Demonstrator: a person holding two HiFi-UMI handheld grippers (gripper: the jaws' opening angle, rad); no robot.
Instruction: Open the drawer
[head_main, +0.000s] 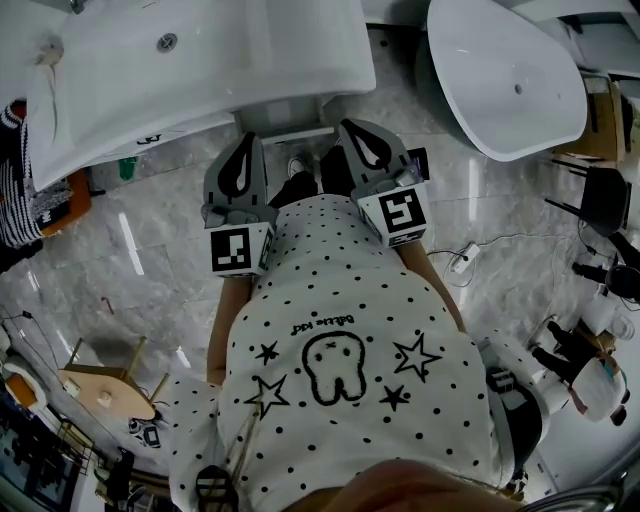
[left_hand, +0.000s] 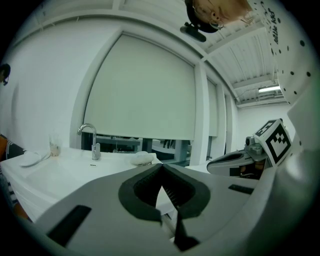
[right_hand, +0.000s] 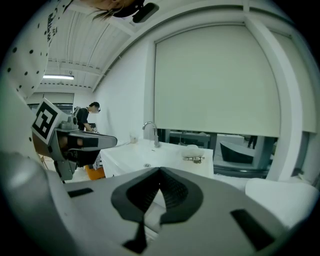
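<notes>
Head view puts the task at its start: the left gripper and right gripper hover side by side before the person's waist, aimed slightly down toward the white cabinet under the washbasin, where the drawer probably sits, though no front or handle shows. Both pairs of jaws are closed tip to tip on nothing, so the next move likely calls for lowering one, parting its jaws and catching the drawer's edge
</notes>
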